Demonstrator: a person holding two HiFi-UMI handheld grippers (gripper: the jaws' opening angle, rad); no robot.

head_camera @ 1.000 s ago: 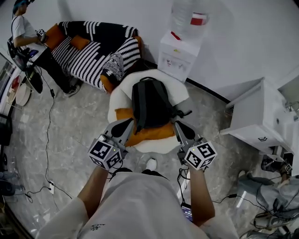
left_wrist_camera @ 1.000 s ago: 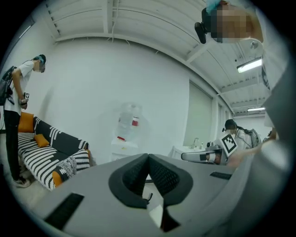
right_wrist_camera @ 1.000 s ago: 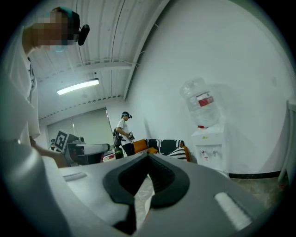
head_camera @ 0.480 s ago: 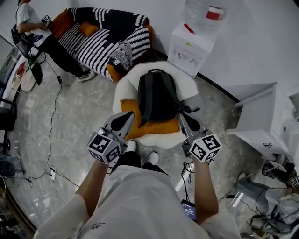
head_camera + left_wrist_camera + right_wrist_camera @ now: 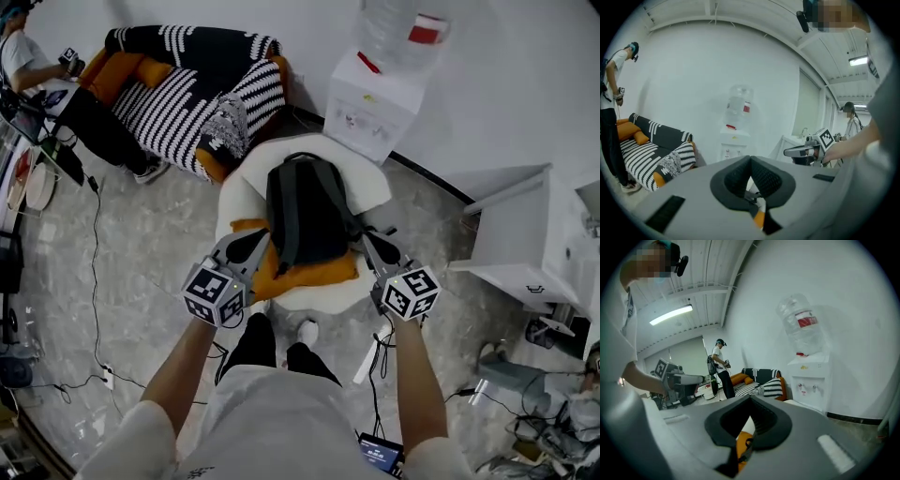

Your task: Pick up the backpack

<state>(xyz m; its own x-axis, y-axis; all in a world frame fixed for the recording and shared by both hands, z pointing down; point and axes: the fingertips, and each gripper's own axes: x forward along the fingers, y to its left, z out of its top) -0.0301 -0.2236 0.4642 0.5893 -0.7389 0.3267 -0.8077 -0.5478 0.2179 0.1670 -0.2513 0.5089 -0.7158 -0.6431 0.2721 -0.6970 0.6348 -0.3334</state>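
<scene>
A dark grey backpack (image 5: 307, 211) lies on an orange cushion (image 5: 309, 272) on a round white chair (image 5: 366, 187). My left gripper (image 5: 262, 238) is at the backpack's near left corner, jaws shut and empty. My right gripper (image 5: 367, 239) is at its near right corner, also shut and empty. I cannot tell whether either tip touches the bag. In the left gripper view the shut jaws (image 5: 751, 161) hide most of the bag, and a bit of strap and orange cushion (image 5: 760, 218) shows below. The right gripper view shows shut jaws (image 5: 750, 401) over the orange cushion (image 5: 742, 440).
A black-and-white striped sofa (image 5: 187, 89) stands at the back left, a white water dispenser (image 5: 375, 103) behind the chair, and a white cabinet (image 5: 525, 234) at the right. Cables (image 5: 94, 281) trail on the floor at the left. A person (image 5: 47, 80) sits at the far left.
Both grippers have moved forward and down, closer to the backpack's near corners. Their jaws stayed shut.
</scene>
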